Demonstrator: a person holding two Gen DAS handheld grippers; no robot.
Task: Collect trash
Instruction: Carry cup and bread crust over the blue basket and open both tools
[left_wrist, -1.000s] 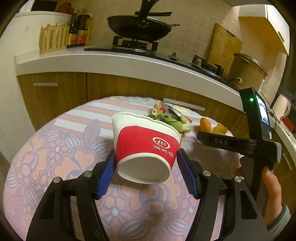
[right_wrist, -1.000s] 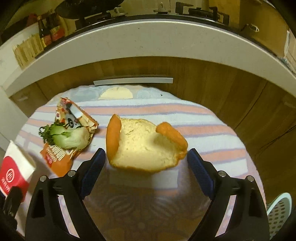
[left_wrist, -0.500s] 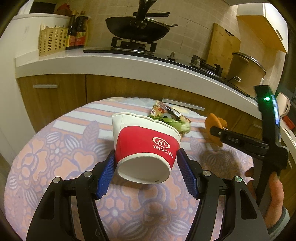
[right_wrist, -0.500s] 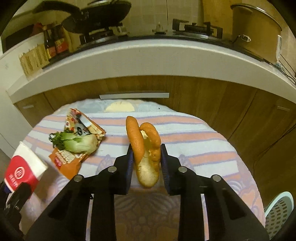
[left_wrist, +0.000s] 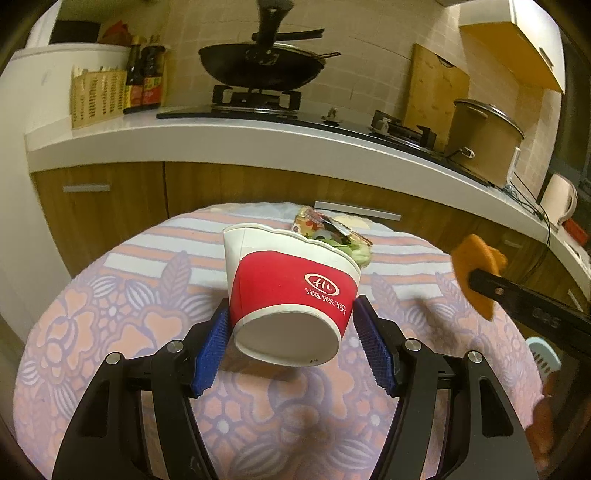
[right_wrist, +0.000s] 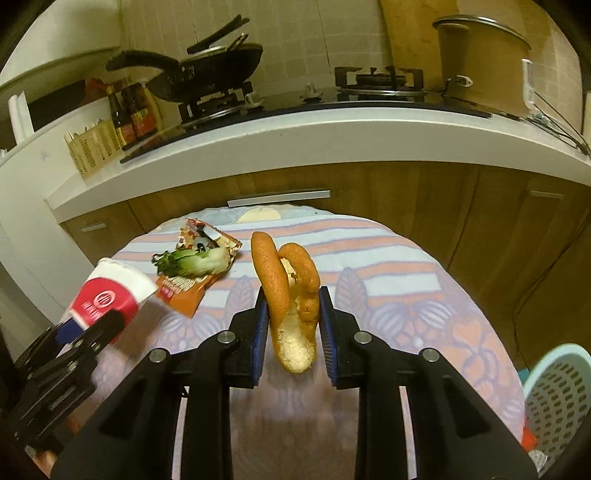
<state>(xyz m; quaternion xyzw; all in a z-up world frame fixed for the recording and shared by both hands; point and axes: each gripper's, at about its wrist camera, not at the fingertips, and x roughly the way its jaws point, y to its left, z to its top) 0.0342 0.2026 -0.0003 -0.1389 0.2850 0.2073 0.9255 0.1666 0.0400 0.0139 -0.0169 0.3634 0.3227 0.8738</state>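
Lifting a squashed orange-crusted bread piece (right_wrist: 291, 295) off the floral-clothed counter (right_wrist: 424, 295).
Right gripper (right_wrist: 291, 325) jaws pinch it; left gripper (left_wrist: 291, 347) jaws grip the red-and-white paper cup (left_wrist: 291, 295). Wilted greens (right_wrist: 192, 263) and orange snack wrapper (right_wrist: 184, 291) remain; perforated pale-blue basket (right_wrist: 554, 402) waits nearby.

A person's hand (left_wrist: 546, 424) blurs at the left-wrist view's right edge, a pale perforated basket (right_wrist: 557, 402) is cropped at the right-wrist view's lower right corner, and a paper cup (left_wrist: 291, 291) hides the greens behind it.
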